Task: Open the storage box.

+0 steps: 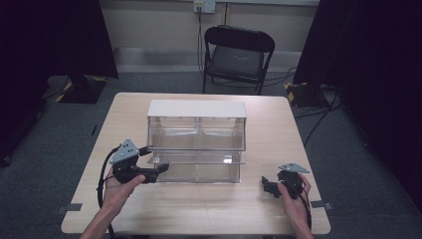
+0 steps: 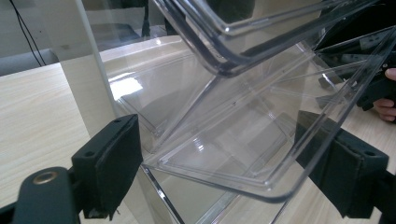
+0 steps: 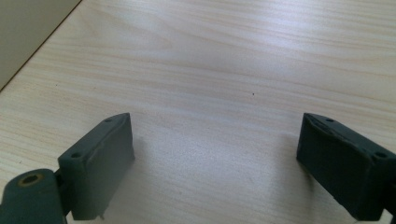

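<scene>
A clear plastic organiser (image 1: pixel 196 132) with a white top stands in the middle of the wooden table (image 1: pixel 278 134), its two tiers of see-through bins facing me. My left gripper (image 1: pixel 160 169) is at its lower front left corner. In the left gripper view the rounded corner of a tilted clear bin (image 2: pixel 224 140) lies between the jaws of the left gripper (image 2: pixel 217 163), which stand apart; the pads do not press on it. My right gripper (image 1: pixel 266 185) rests low over bare table at the front right. In its own view the right gripper (image 3: pixel 215 140) is open with nothing between its jaws.
A black folding chair (image 1: pixel 236 55) stands beyond the table's far edge. Dark curtains hang on both sides of the room, with cables on the grey floor at the right. The right gripper view has the table's edge (image 3: pixel 37 49) at its upper left.
</scene>
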Motion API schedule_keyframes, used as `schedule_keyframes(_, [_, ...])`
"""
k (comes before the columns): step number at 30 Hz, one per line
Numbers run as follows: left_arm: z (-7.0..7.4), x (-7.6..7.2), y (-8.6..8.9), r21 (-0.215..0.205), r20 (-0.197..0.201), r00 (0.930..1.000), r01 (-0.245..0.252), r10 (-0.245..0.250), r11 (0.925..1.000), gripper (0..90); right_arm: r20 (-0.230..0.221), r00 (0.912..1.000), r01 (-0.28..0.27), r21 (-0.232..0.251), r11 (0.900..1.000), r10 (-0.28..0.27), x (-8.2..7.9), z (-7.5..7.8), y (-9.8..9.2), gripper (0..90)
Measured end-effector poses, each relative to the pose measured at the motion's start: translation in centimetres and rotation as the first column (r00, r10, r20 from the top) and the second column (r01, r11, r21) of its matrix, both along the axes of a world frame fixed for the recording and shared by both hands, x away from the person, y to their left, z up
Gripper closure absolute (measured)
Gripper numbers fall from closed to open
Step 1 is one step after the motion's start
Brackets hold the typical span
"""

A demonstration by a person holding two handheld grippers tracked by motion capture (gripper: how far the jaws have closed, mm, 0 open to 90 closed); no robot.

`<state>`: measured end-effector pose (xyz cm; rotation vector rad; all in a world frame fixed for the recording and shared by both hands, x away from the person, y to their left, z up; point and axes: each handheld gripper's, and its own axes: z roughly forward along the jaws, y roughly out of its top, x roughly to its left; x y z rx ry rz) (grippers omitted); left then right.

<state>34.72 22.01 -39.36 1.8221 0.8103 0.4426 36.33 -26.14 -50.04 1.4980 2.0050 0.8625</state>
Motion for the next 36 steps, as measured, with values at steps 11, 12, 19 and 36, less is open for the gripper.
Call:
schedule_keyframes(11, [0.1,0.1,-0.1,-0.014,0.0,1.0,-0.008,0.008,0.9999,14.1,0.0,1.0,0.0,0.0,1.0,0.0,0.0,0.0,0.0,10.2])
schedule_keyframes(12, [0.2,0.0,-0.1,-0.01,-0.002,0.9999,-0.01,0.01,0.9999,14.1,0.0,1.0,0.0,0.0,1.0,0.0,0.0,0.0,0.0,10.2])
schedule_keyframes(19, [0.5,0.2,-0.1,-0.028,0.003,0.9999,-0.014,0.014,0.9995,13.6,0.0,1.0,0.0,0.0,1.0,0.0,0.0,0.0,0.0,10.2])
schedule_keyframes(36, [1.1,0.5,-0.4,-0.027,0.01,0.9998,-0.015,0.015,0.9995,10.0,0.0,1.0,0.0,0.0,1.0,0.0,0.0,0.0,0.0,10.2])
